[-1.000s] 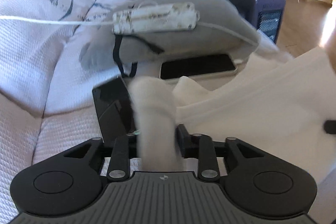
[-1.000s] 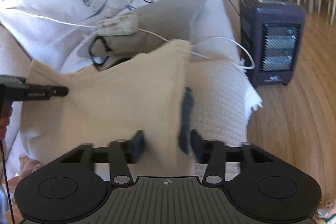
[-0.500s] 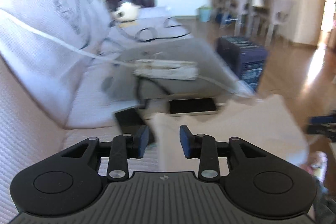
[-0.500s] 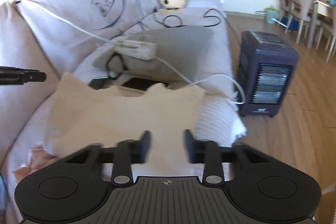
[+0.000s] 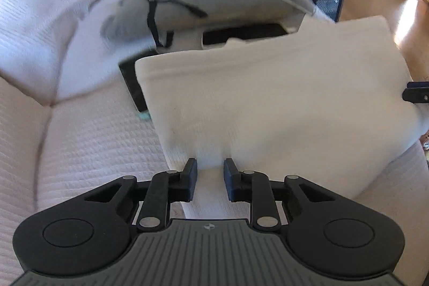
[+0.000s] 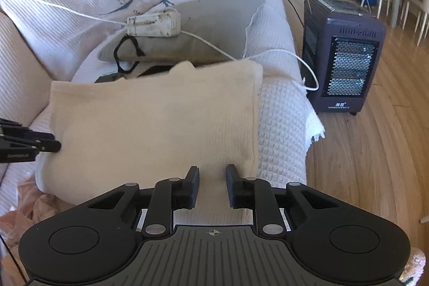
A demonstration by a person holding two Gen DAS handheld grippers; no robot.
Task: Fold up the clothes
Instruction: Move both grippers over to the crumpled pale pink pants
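Observation:
A cream knit garment (image 5: pixel 268 98) lies folded in a broad rectangle on the white sofa cover (image 5: pixel 88 152). My left gripper (image 5: pixel 210 165) is at the garment's near edge; its jaws are closing, and fabric fills the narrow gap between the pads. In the right wrist view the same garment (image 6: pixel 155 119) spreads ahead, and my right gripper (image 6: pixel 213 172) holds its near edge, jaws closing with cloth between them. The right gripper's tip (image 5: pixel 415 94) shows at the cloth's right side, the left gripper's tip (image 6: pixel 53 145) at its left side.
Behind the garment are a grey pillow (image 6: pixel 214 26) with a dirty white power strip (image 6: pixel 152 24) and white cable, a phone (image 5: pixel 241 35) and a dark tablet (image 5: pixel 132 87). A dark heater (image 6: pixel 343 55) stands on the wooden floor to the right. Pinkish cloth (image 6: pixel 32 205) lies near left.
The garment, raised and bunched a second ago, now lies spread flat on the sofa. The right jaws have narrowed onto its edge. The left gripper swung up, then back down.

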